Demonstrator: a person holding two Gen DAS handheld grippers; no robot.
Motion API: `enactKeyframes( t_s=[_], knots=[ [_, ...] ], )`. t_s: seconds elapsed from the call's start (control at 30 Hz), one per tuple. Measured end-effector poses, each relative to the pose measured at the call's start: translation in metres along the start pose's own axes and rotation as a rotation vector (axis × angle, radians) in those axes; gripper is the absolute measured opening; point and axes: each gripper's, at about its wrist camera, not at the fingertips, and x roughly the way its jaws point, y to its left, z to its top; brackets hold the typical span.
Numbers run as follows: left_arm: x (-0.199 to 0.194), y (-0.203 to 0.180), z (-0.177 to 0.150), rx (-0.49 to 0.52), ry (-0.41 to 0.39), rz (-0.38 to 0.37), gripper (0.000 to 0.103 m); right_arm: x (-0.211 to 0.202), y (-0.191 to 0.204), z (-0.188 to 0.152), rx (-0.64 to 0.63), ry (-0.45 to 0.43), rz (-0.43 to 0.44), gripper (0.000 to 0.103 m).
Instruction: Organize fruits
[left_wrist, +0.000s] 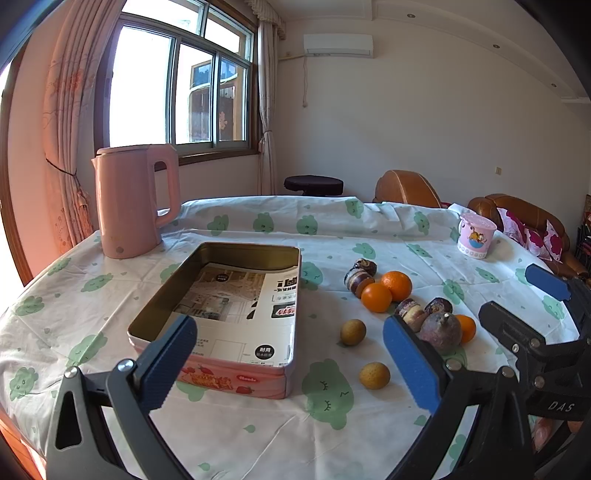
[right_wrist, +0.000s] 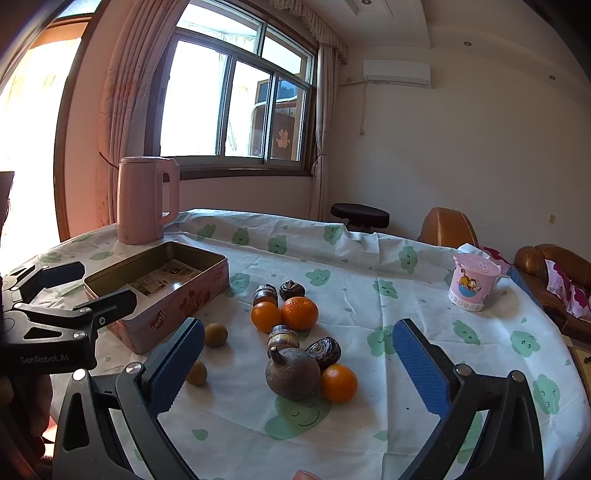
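From the left wrist camera, the left gripper (left_wrist: 291, 363) hangs above the table (left_wrist: 258, 424) with its blue pads spread wide and nothing between them. Just ahead sits the pink tin (left_wrist: 221, 314), lidless, with printed paper lying flat on its bottom. To the right of the tin the fruits lie loose on the cloth: 2 small yellow-brown fruits (left_wrist: 353, 332) near the tin's right side, a pair of oranges (left_wrist: 386, 291) touching each other farther back, dark chestnut-like pieces (left_wrist: 360, 275) beside them, and a large purplish fruit (left_wrist: 441, 330) with a third orange (left_wrist: 466, 328) just behind it. A pink kettle (left_wrist: 129, 199) stands at the far left and a pink cup (left_wrist: 475, 235) at the far right. The right gripper (left_wrist: 524, 306) shows at the right edge, also spread. From the right wrist camera, the right gripper (right_wrist: 297, 369) is wide apart and empty, hovering over the large purplish fruit (right_wrist: 293, 374) and the orange (right_wrist: 339, 382) touching it. The pink tin (right_wrist: 159, 291) lies to the left, with the left gripper (right_wrist: 74, 288) near it, fingers apart.
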Motion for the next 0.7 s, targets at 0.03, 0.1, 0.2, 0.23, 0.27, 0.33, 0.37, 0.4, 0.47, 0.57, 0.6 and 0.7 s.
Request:
enactKeyframes(
  t_s=[0.03, 0.1, 0.2, 0.23, 0.27, 0.33, 0.37, 0.4, 0.47, 0.57, 0.6, 0.7],
  knots=[
    [0.0001, 0.0003, -0.0003, 0.000, 0.000, -0.001, 0.103, -0.0003, 0.0003, -0.0002, -0.001, 0.000, 0.001, 0.102],
    [0.0002, 0.0006, -0.0006, 0.000, 0.001, -0.001, 0.103, -0.0004, 0.0003, -0.0007, -0.001, 0.001, 0.002, 0.102],
    [0.0000, 0.0000, -0.0001, 0.000, 0.001, 0.000, 0.103, -0.0002, 0.0004, -0.0011, 0.001, 0.003, 0.004, 0.102],
    [0.0000, 0.0000, -0.0002, 0.000, 0.000, -0.001, 0.103, -0.0003, 0.0006, -0.0015, 0.000, 0.004, 0.003, 0.102],
    [0.0000, -0.0001, -0.0002, 0.000, 0.001, 0.000, 0.103, -0.0003, 0.0007, -0.0019, 0.000, 0.004, 0.003, 0.102],
    [0.0001, 0.0004, -0.0007, 0.000, 0.001, 0.001, 0.103, -0.0003, 0.0011, -0.0025, 0.001, 0.006, 0.004, 0.102],
    [-0.0003, 0.0003, -0.0007, 0.000, 0.001, 0.000, 0.103, -0.0003, 0.0011, -0.0023, 0.000, 0.005, 0.003, 0.102],
    [-0.0003, 0.0003, -0.0007, 0.000, 0.001, 0.000, 0.103, -0.0003, 0.0011, -0.0026, 0.000, 0.005, 0.004, 0.102],
    [-0.0001, 0.0006, -0.0016, 0.001, 0.001, 0.000, 0.103, -0.0004, 0.0012, -0.0028, 0.000, 0.005, 0.003, 0.102],
    [0.0001, 0.0009, -0.0031, 0.001, 0.002, 0.000, 0.103, 0.0000, 0.0009, -0.0031, 0.001, 0.006, 0.003, 0.102],
    [0.0002, 0.0005, -0.0023, 0.001, 0.002, -0.001, 0.103, 0.0002, 0.0009, -0.0034, 0.001, 0.006, 0.003, 0.102],
    [0.0005, 0.0003, -0.0043, 0.004, 0.003, -0.001, 0.103, 0.0007, 0.0008, -0.0041, 0.001, 0.007, 0.003, 0.102]
  ],
)
